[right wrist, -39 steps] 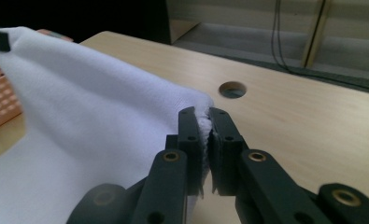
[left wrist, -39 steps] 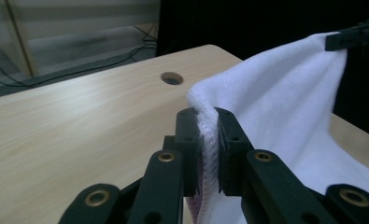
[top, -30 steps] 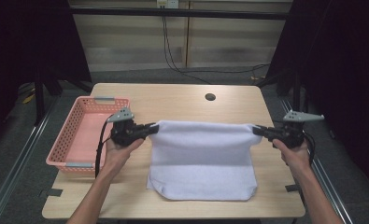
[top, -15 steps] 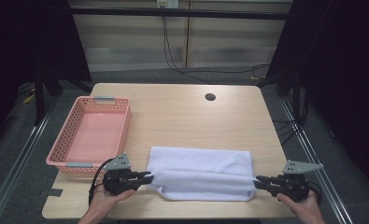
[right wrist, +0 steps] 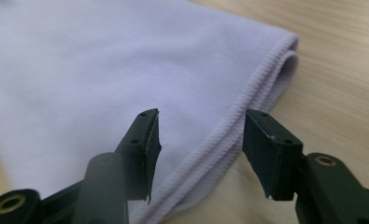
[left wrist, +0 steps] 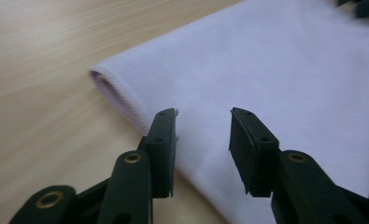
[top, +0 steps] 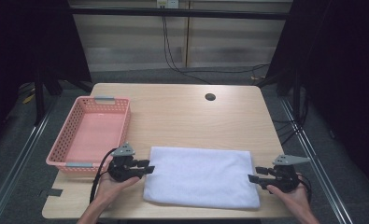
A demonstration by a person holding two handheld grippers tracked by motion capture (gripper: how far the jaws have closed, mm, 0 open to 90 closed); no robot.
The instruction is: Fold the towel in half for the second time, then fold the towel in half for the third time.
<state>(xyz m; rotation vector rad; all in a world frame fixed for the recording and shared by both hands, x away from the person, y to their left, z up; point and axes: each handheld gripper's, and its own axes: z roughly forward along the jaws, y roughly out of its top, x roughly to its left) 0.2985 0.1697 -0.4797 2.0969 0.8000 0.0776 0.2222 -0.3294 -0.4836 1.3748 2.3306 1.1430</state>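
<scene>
Where the white towel (top: 202, 176) lies folded flat on the table (top: 182, 112), I see it stretched between my two claws. My left gripper (top: 147, 168) sits at the towel's left edge, jaws released and just been opening, the hem under them but not pinched. My right gripper (top: 251, 178) stands at the right edge, likewise released and just opening, straddling the ribbed hem. Beyond my left gripper, away from the towel, sits the pink basket (top: 65, 140).
</scene>
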